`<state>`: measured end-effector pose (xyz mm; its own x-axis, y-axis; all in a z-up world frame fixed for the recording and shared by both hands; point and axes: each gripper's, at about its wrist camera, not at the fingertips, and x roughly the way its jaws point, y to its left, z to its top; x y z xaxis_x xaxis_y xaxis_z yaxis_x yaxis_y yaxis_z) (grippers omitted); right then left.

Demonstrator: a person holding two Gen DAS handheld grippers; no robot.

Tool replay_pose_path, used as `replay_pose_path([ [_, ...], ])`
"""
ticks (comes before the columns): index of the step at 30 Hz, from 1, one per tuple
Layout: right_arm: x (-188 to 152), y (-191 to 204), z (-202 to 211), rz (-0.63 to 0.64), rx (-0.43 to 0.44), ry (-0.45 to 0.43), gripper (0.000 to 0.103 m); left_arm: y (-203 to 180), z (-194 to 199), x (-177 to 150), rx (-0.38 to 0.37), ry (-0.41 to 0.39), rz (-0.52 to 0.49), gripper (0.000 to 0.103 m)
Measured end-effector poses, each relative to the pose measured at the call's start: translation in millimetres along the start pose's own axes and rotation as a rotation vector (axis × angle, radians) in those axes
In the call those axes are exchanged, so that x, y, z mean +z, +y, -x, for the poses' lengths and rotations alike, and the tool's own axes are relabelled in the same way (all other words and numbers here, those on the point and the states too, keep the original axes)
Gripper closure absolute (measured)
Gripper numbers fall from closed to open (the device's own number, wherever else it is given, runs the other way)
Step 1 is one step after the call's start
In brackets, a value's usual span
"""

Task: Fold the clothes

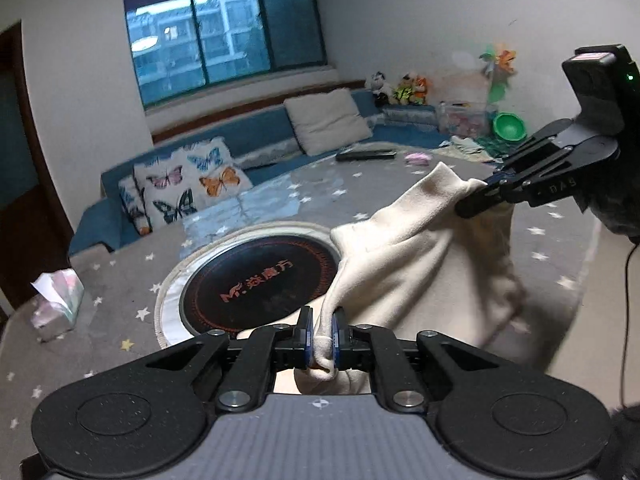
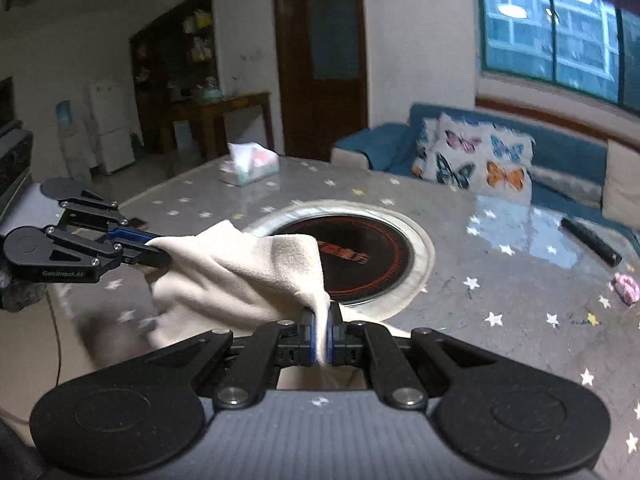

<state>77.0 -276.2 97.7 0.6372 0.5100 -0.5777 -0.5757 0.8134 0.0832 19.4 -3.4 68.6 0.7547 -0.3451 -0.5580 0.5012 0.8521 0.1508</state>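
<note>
Cream garment (image 1: 420, 264) hangs above table (image 1: 120, 280), stretched btwn both tongs. Left gripper (image 1: 322, 338) closed on one edge; right gripper (image 2: 322, 334) closed on opposite edge. Long axis runs gripper-to-gripper; slack sags toward near table edge. Neither arm nearer.

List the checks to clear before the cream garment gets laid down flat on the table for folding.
1. Left gripper shut on the cream garment: ok.
2. Right gripper shut on the garment's other end: ok.
3. Cloth stretched flat between the two grippers: not ok, it sags and bunches.
4. Garment free of the round black hotplate: cannot tell, the cloth hangs over its edge.
5. Tissue box away from the landing spot: ok, it sits far off to the side.
6. Black remote and pink item out of the way: ok.
</note>
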Motion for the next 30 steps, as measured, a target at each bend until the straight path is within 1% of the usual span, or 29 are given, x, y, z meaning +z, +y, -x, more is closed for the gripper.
replay_pose_path([
  [2,4.6,-11.6,-27.5,-0.017,-0.020,0.034,0.099,9.2,-26.5,0.3,0.009,0.035,0.023,0.093],
  [5,0.1,-30.5,-66.8,-0.078,-0.034,0.086,0.098,22.6,-64.8,-4.6,0.024,0.094,0.062,0.093],
  [7,-7.4,-39.8,-87.6,-0.122,-0.049,0.112,0.094,31.5,-90.3,-7.9,0.034,0.134,0.089,0.090],
  [8,-11.3,-44.2,-97.7,-0.144,-0.057,0.124,0.086,34.9,-96.3,-11.5,0.041,0.145,0.098,0.089],
  [9,-15.1,-48.9,-103.3,-0.164,-0.067,0.131,0.084,38.1,-101.1,-15.5,0.048,0.155,0.107,0.088],
  [10,-18.8,-53.6,-107.8,-0.183,-0.078,0.136,0.083,41.3,-105.9,-19.6,0.055,0.165,0.116,0.084],
  [11,-21.4,-57.7,-108.7,-0.202,-0.083,0.134,0.081,43.6,-107.6,-21.8,0.062,0.170,0.122,0.083],
  [14,-22.9,-65.6,-96.1,-0.238,-0.133,0.101,0.078,47.5,-106.0,-22.0,0.085,0.162,0.135,0.083],
  [17,-18.9,-63.8,-80.3,-0.226,-0.149,0.052,0.078,47.9,-101.5,-16.8,0.104,0.150,0.148,0.083],
  [19,-14.6,-56.0,-75.3,-0.200,-0.125,0.048,0.078,44.9,-96.5,-8.6,0.093,0.127,0.159,0.083],
  [21,-10.8,-48.5,-79.2,-0.179,-0.091,0.060,0.078,37.9,-92.0,0.5,0.055,0.100,0.169,0.083],
  [23,-10.2,-40.9,-92.0,-0.166,-0.056,0.086,0.079,32.0,-99.6,3.7,0.031,0.112,0.171,0.083],
  [26,-10.7,-33.2,-112.1,-0.153,-0.051,0.114,0.079,23.5,-112.4,7.9,-0.004,0.134,0.171,0.083],
  [30,-14.4,-30.1,-133.5,-0.142,-0.080,0.153,0.080,12.2,-129.5,13.6,-0.050,0.164,0.172,0.083],
])
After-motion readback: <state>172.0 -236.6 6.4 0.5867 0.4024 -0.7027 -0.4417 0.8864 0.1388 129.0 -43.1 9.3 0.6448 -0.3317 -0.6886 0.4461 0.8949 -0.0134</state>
